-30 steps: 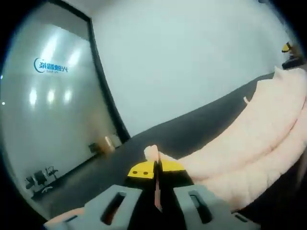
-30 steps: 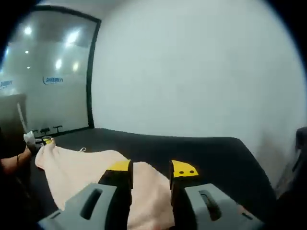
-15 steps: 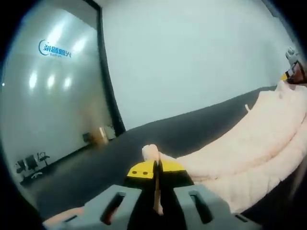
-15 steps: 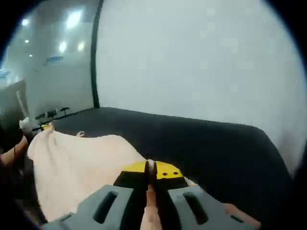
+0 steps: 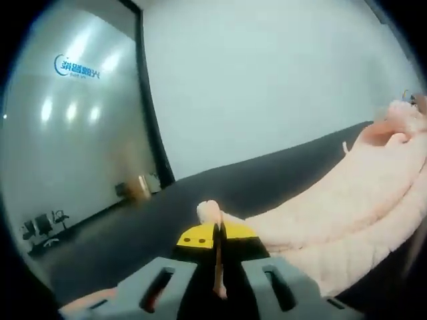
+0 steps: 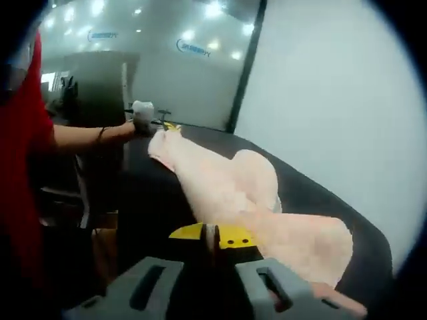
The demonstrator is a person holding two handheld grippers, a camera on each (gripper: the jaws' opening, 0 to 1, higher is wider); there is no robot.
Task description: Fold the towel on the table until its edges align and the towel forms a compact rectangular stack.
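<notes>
Fingers of both grippers pinch the towel (image 6: 227, 183), stretched lengthwise between them.

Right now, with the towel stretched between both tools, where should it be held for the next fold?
Keep to the corners. The left tool is shut on one corner of the towel, the right tool on the opposite end. The cloth hangs long and sagging between them above the black table, so end corners, approached from outside along its length, probably keep the edges aligned best.
</notes>
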